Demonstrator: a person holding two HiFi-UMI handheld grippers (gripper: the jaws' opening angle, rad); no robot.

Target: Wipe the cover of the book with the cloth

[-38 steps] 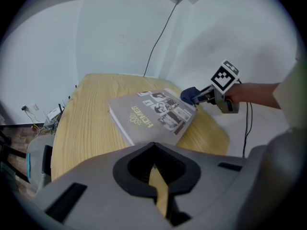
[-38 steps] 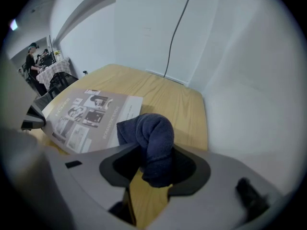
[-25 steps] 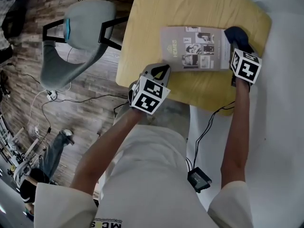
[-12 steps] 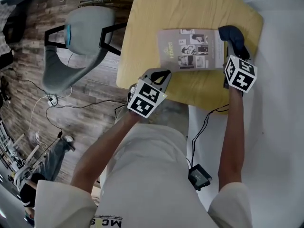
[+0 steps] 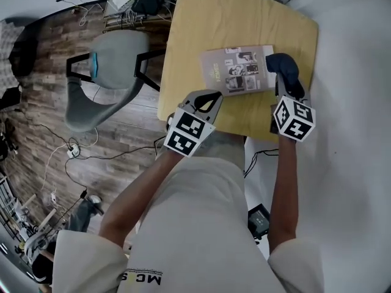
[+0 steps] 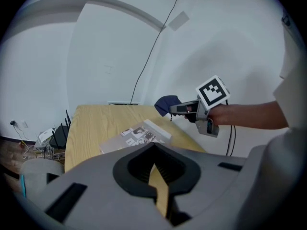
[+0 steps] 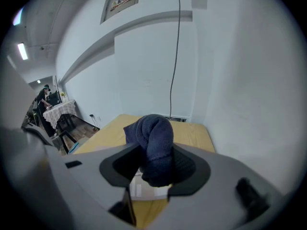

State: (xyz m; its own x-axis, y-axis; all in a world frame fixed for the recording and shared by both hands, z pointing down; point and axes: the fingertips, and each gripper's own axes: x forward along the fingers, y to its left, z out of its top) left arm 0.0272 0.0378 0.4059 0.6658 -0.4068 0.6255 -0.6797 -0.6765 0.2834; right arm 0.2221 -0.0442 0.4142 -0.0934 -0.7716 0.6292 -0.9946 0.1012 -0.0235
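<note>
Navy cloth [image 5: 282, 68] pinched in right gripper [image 7: 154, 170], just beside the right edge of the book [image 5: 237, 71], which lies flat on the wooden table [image 5: 201, 17]. Left gripper [image 6: 156, 177] pressed together, empty. Likely mid-wipe; next, press cloth down and sweep across the cover.

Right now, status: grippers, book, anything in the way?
Left gripper shut, empty, by the wooden table edge. Right gripper shut on the dark blue cloth, at the right edge of the book. Cover unobstructed, book lies flat.
</note>
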